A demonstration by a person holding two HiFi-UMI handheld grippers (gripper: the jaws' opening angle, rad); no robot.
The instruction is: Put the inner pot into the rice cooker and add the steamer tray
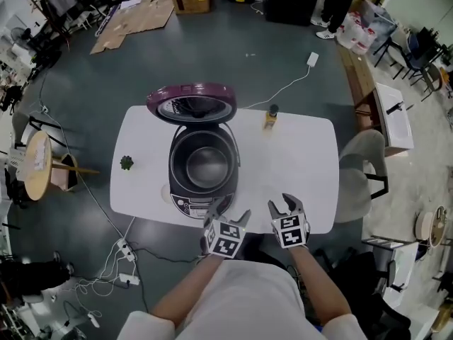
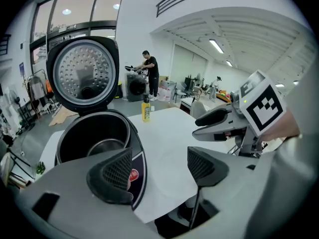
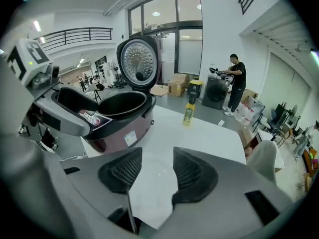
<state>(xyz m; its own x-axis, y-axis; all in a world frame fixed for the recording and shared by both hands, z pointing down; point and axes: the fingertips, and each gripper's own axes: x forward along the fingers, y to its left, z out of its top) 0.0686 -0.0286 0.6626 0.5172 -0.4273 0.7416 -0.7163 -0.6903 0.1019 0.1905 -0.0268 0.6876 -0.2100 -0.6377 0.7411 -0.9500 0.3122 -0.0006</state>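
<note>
The maroon rice cooker [image 1: 203, 167] stands on the white table [image 1: 304, 161] with its lid [image 1: 192, 103] swung up and back. Its cavity [image 2: 94, 138] has dark walls and a shiny round bottom; I cannot tell whether that is the inner pot. No steamer tray shows in any view. My left gripper [image 1: 231, 211] hovers at the table's near edge, just in front of the cooker's control panel, open and empty [image 2: 158, 168]. My right gripper [image 1: 284, 204] is beside it to the right, over bare table, also open and empty [image 3: 157, 171].
A yellow bottle [image 1: 270, 117] stands at the table's far edge, right of the lid. A small green plant [image 1: 127, 163] sits near the left edge. A grey chair [image 1: 361, 168] is at the right end. Cables and a power strip [image 1: 126, 250] lie on the floor.
</note>
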